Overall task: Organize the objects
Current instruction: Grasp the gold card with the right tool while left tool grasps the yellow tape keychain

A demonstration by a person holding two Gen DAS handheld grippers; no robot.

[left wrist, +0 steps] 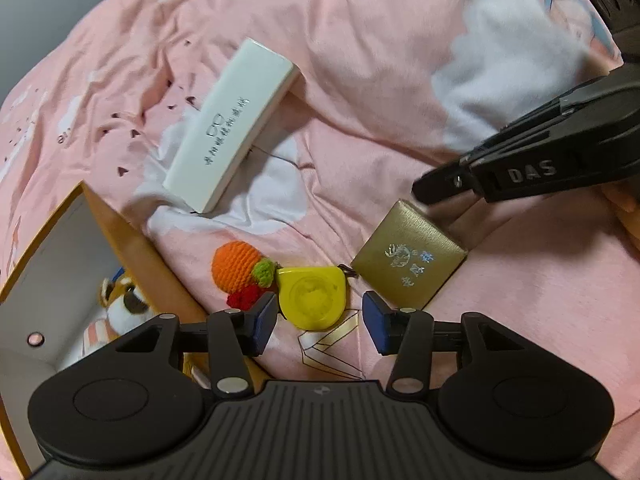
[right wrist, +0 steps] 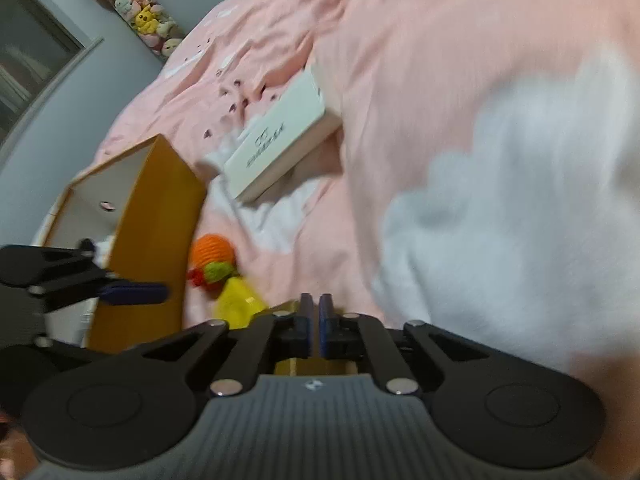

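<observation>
Four loose things lie on the bed, one of each kind: one long white case (left wrist: 232,126) printed with a glasses outline, lying flat farthest from the camera; one small gold box (left wrist: 408,266) with a silver emblem on its lid; one yellow plastic keyring case (left wrist: 314,296); and one crocheted orange charm (left wrist: 236,266) with a green tuft and a red bit, touching the yellow case's left side. One open orange carton (left wrist: 132,256) with a white inside stands at the left, and one striped plush toy (left wrist: 124,300) lies in it. Two sets of tongs are in view. The left tongs (left wrist: 320,320) point steeply down with their blue pads (left wrist: 266,322) apart, the yellow case just ahead of the gap and nothing pressed between them. The right tongs (right wrist: 316,328) have their pads nearly together with only a thin slit between; the gold box shows beneath them in the right wrist view, and whether they pinch its edge cannot be told. The bed carries a rumpled pink cover (left wrist: 380,60) printed with white clouds and small dark hearts. Behind it a pale grey wall (right wrist: 60,112) rises, and against it hangs one tall clear tube (right wrist: 140,16) packed with small plush toys, too many and too blurred to count.
</observation>
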